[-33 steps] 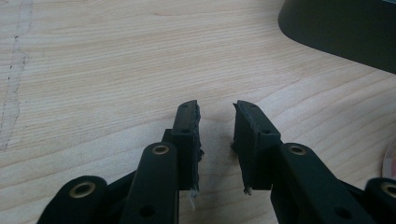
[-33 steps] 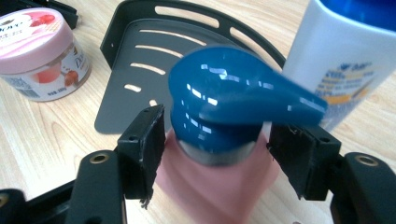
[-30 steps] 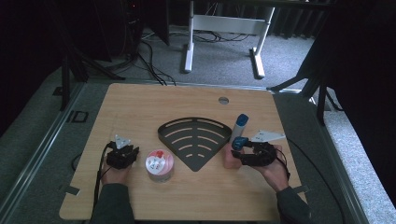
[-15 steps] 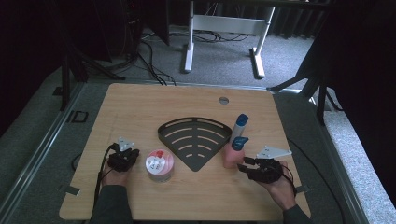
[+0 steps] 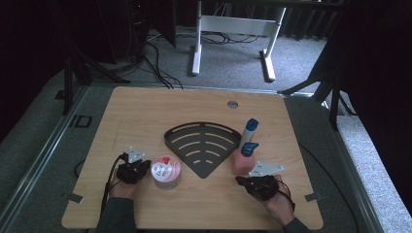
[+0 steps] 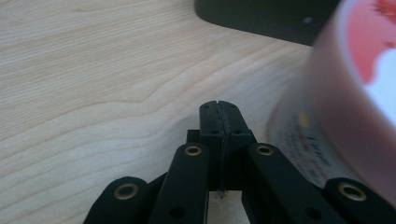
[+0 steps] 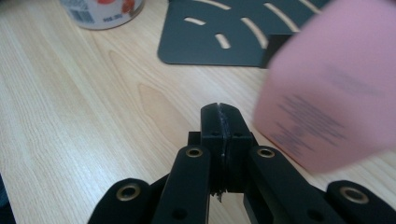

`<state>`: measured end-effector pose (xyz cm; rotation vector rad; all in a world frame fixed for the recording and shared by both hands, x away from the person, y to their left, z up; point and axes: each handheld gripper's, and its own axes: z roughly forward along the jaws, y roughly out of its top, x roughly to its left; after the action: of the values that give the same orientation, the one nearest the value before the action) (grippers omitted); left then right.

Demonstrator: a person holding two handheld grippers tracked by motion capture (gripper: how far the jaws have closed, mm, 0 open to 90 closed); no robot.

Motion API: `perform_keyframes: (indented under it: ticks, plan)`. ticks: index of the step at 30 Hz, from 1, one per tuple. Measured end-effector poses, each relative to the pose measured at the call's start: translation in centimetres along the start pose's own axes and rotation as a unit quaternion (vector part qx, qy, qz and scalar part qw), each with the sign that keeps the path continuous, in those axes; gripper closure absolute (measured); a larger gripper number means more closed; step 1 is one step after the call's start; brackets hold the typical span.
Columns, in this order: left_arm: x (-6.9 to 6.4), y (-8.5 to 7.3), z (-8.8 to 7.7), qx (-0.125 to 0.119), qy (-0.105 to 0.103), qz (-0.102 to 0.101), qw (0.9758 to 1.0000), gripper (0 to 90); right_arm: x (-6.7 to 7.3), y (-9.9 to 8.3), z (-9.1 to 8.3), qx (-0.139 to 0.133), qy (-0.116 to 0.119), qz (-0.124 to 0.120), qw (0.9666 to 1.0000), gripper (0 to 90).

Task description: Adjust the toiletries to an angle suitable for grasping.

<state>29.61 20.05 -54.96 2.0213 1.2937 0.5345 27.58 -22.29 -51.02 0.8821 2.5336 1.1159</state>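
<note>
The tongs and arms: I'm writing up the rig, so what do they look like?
Both tongs, left and right, are black linkages with brass-coloured rivets and flat dark pads. Each carries a grey three-cornered plate and trails a black cable. The person wears dark sleeves.

- The left tool [image 5: 141, 167] sits low on the wooden counter [image 5: 145, 111], just beside a round tub [image 5: 165, 171] with a red and white lid.
- A dark fan-shaped slotted tray [image 5: 204, 143] lies at the middle.
- The right tool [image 5: 242, 181] rests near a pink spray bottle [image 5: 241, 160]; a blue-capped bottle [image 5: 250, 129] stands behind it.
- Both tools are empty.
</note>
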Motion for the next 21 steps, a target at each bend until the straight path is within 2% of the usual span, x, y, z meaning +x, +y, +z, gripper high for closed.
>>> perform_keyframes:
  ticks: [6,8,10,18,21]
  plan:
    - [-0.6,-0.2,-0.5,-0.003,-0.006,0.012,0.9999,89.8,1.1,0.4,1.8,0.01,0.016,-0.012,0.9997,89.7]
    - [-1.2,-0.3,-1.0,-0.008,-0.018,0.02,0.9996,89.8,1.7,0.8,2.8,0.015,0.023,-0.019,0.9994,89.7]
    - [-1.5,-0.4,-1.1,-0.008,-0.014,0.022,0.9996,89.9,1.9,1.1,3.3,0.017,0.023,-0.022,0.9994,89.8]
    - [-1.6,-0.4,-1.2,-0.009,-0.021,0.022,0.9995,89.9,1.9,1.6,4.3,0.019,0.025,-0.023,0.9992,89.8]
    - [-2.4,-0.2,-1.1,-0.01,-0.031,0.032,0.999,89.9,1.8,1.8,4.5,0.017,0.024,-0.018,0.9994,89.7]
